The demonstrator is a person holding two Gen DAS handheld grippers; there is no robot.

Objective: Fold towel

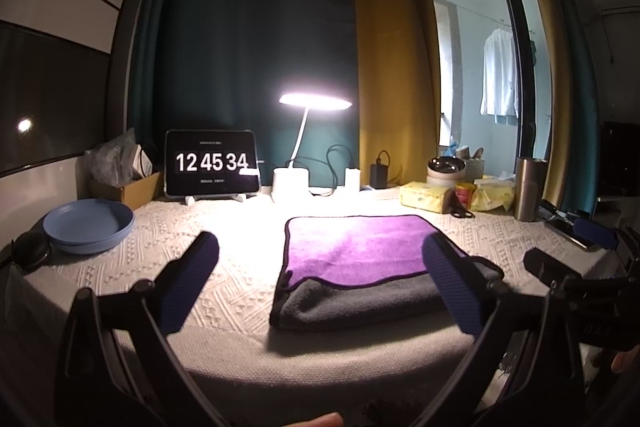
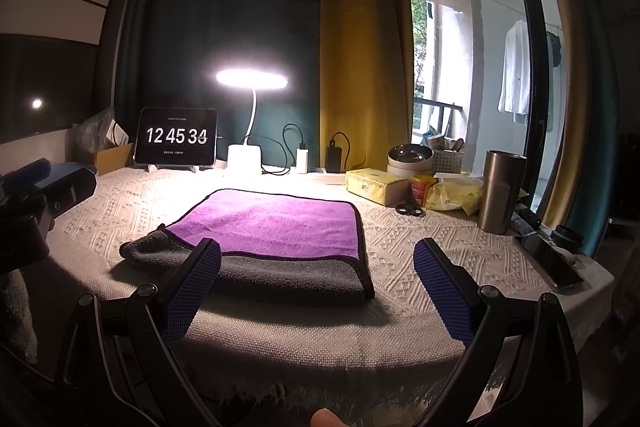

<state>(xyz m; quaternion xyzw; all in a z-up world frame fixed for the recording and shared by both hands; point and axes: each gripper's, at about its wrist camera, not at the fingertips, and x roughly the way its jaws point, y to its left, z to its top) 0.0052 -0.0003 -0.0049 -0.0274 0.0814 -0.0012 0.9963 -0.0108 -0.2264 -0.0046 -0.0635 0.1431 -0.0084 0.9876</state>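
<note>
Grippers (image 2: 318, 263) (both agape) over tablecloth (image 2: 400, 291)

A lived-in home, likely a bedroom or study corner. My surface (image 2: 400, 227) wears a cream woven cloth. Behind it hang dark teal curtains (image 2: 240, 7) and a mustard one (image 2: 360, 47). A glass door opens on a balcony where a white shirt (image 2: 516, 67) dries on a line. Everyday clutter along the back: lit desk lamp (image 2: 252, 79), tablet clock (image 2: 176, 137), chargers (image 2: 333, 159), tissue pack (image 2: 374, 187), bowls (image 2: 410, 157), steel tumbler (image 2: 500, 191), scissors (image 2: 410, 207), blue plate (image 1: 88, 225).
</note>
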